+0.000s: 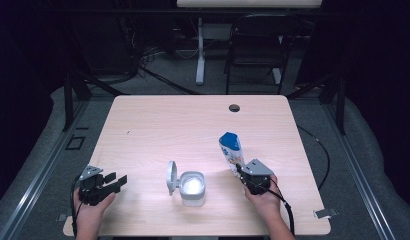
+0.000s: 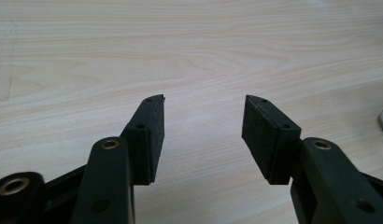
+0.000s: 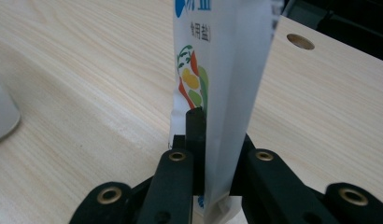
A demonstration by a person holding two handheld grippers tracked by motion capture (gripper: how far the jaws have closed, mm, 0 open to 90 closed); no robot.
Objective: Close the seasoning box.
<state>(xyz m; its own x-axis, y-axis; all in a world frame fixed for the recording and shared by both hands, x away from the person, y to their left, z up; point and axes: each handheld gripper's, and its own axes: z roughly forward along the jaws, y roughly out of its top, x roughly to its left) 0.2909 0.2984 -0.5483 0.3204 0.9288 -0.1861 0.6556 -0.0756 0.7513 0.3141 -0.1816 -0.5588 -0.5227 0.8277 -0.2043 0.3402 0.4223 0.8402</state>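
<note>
The right gripper (image 1: 241,171) pinches a blue-and-white pouch (image 1: 231,149) upright at the table's (image 1: 158,120) near right, beside an open white container (image 1: 192,188). The left gripper (image 1: 117,179) gapes wide, holding nothing.

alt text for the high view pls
The right gripper is shut on the lower end of a blue and white pouch, holding it upright over a light wood table. A white container with its lid flipped open sits near the front edge, and the left gripper rests open at the front left.
</note>
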